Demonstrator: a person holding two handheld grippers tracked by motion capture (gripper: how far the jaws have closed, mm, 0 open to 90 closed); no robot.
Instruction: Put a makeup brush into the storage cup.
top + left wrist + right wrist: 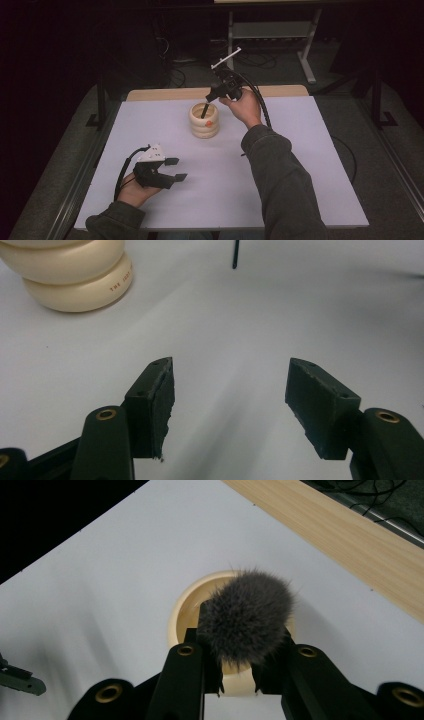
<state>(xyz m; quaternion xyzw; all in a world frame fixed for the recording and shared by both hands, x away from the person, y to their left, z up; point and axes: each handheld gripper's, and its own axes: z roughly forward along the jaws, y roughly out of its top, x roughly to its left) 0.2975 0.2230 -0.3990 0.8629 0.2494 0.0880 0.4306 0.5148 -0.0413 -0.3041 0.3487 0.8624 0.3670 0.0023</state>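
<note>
A cream ribbed cup (pixel 204 121) with an orange mark stands at the far middle of the white table (pixel 300 165). My right gripper (pixel 212 96) hangs just above it, tilted down, shut on a brush. The brush's dark handle (pixel 204 110) reaches into the cup's mouth. In the right gripper view the grey fluffy brush head (pixel 247 615) sits between the jaws of that gripper (pixel 237 675), over the cup's rim (pixel 182 615). My left gripper (pixel 176 169) rests low near the front left, open, with nothing between its pads (pixel 230 395). The cup (pixel 70 275) lies off to its upper left.
A wooden strip (pixel 165 93) runs along the table's far edge, also in the right gripper view (pixel 350 540). Behind it stand a metal frame (pixel 272 30) and floor cables. A thin dark stick (pixel 235 255) lies on the white surface past the left gripper.
</note>
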